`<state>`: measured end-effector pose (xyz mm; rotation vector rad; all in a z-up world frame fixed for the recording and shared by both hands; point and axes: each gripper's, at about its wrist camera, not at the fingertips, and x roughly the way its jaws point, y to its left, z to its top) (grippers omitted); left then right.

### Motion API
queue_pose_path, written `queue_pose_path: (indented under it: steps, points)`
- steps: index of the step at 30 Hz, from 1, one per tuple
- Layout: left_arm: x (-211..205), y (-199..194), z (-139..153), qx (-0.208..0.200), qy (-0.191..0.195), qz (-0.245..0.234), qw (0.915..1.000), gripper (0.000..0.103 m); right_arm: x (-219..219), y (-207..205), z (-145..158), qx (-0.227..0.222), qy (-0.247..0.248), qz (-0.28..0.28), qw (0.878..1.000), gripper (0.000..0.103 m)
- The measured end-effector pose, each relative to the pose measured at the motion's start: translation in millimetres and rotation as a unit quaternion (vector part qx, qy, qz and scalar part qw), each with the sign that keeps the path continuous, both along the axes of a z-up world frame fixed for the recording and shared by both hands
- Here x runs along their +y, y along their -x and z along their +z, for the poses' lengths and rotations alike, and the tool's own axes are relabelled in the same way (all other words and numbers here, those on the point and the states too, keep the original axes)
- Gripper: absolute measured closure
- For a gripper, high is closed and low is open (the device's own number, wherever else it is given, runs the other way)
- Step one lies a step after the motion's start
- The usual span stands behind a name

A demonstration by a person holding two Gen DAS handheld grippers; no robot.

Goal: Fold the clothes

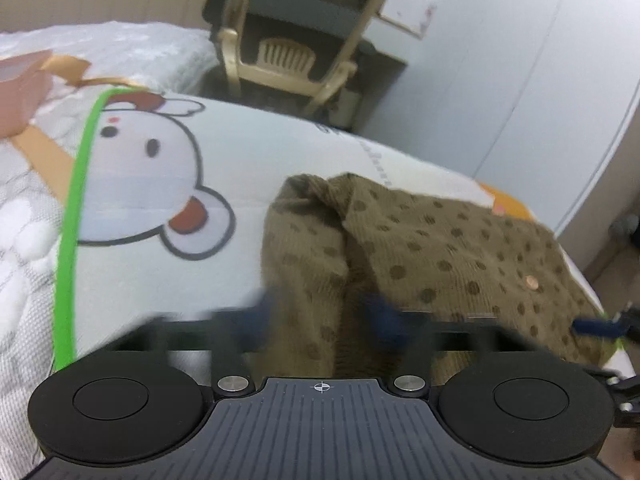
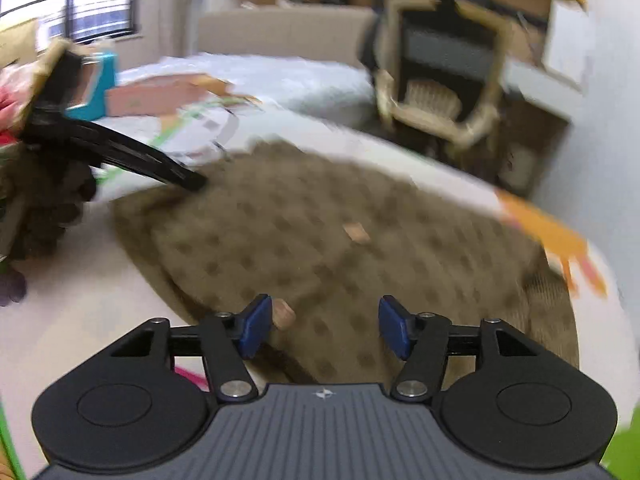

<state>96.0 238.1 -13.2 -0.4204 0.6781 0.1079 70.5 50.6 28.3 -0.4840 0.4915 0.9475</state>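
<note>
The olive-brown garment [image 1: 432, 248] lies on the white cartoon-print bedspread [image 1: 224, 152], its long axis in the left wrist view running from about 10 o'clock, where a bunched, folded-over end sits, toward 4 o'clock at the bed's edge. It is a ribbed, corduroy-like cloth scattered with darker dots, creased through the middle, with a small round button [image 1: 531, 281] near its 3 o'clock side. In the right wrist view the same cloth fills the centre, heavily blurred, stretching from 10 o'clock to 4 o'clock. The left gripper [image 1: 320, 320] hangs just over the garment's near edge, its blue pads [image 1: 384, 320] smeared by motion but standing apart with cloth showing between them. The right gripper [image 2: 326, 326] is spread wide above the fabric, grasping nothing. A cream chair [image 1: 296, 40] stands beyond the bed at 12 o'clock.
</note>
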Motion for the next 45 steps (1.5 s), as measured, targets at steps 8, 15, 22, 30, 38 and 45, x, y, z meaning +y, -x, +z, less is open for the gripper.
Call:
queue_pose_path:
  steps: [8,15,22,30,38,45]
  points:
    - [21,-27,32,0.008,0.184,-0.041,0.9820,0.092,88,15,-8,-0.036,0.040,0.091,0.994,0.020]
    - [42,-20,26,-0.004,0.226,-0.010,0.9740,0.052,122,2,-27,-0.078,0.045,0.065,0.994,0.069]
    - [66,-16,10,0.010,0.266,0.054,0.9625,0.008,102,2,-8,-0.066,-0.001,0.053,0.996,0.084]
    - [-39,-77,48,0.005,0.223,-0.064,0.9726,0.060,8,2,16,-0.070,-0.074,-0.032,0.994,0.089]
    - [-167,-137,117,-0.036,0.148,-0.212,0.9654,0.022,-102,-1,41,-0.077,-0.151,-0.133,0.977,0.089]
    - [-190,-137,150,-0.081,0.076,-0.217,0.9698,0.007,-139,-25,22,-0.026,-0.134,-0.192,0.972,0.088]
